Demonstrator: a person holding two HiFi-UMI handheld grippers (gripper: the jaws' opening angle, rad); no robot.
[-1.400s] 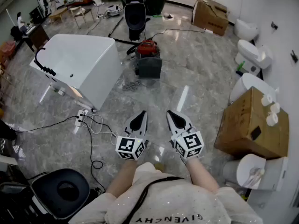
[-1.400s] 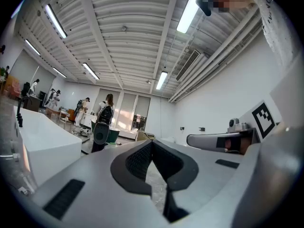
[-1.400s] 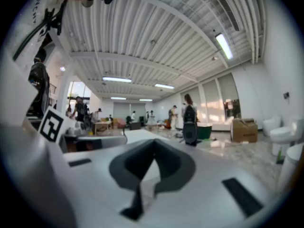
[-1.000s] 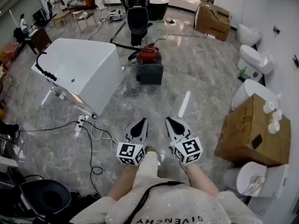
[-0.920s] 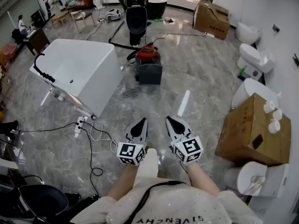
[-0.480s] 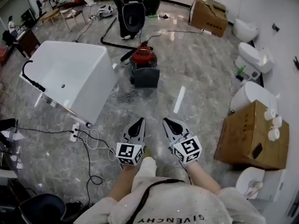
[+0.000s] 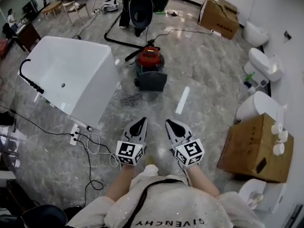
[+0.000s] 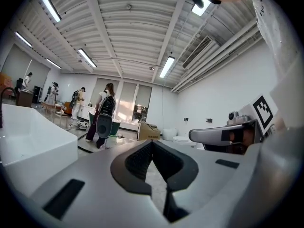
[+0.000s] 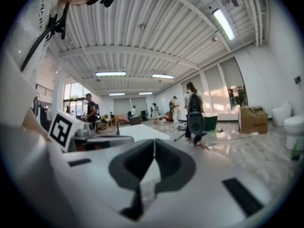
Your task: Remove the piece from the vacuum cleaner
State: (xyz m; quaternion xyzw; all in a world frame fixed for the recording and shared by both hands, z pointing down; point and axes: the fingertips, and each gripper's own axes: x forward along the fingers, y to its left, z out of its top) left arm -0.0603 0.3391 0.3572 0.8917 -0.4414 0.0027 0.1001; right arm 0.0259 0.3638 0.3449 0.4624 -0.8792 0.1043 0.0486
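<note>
A red-topped vacuum cleaner (image 7: 149,61) with a dark grey body (image 7: 152,80) stands on the marble floor well ahead of me, a black hose (image 7: 116,38) running off its far left. My left gripper (image 7: 143,120) and right gripper (image 7: 167,123) are held side by side in front of my chest, both shut and empty, pointing toward the vacuum and still far short of it. In the left gripper view the jaws (image 8: 152,142) meet at the tips with nothing between them. The right gripper view shows the same (image 9: 154,141).
A white bathtub (image 7: 66,77) stands left of the vacuum, with a power strip and cables (image 7: 78,133) on the floor beside it. Cardboard boxes (image 7: 254,148) and white toilets (image 7: 259,106) line the right side. A person (image 7: 140,4) stands beyond the vacuum.
The whole view has shifted forward: the vacuum and bathtub lie nearer than a second ago. Both grippers keep their side-by-side pose and stay shut.
</note>
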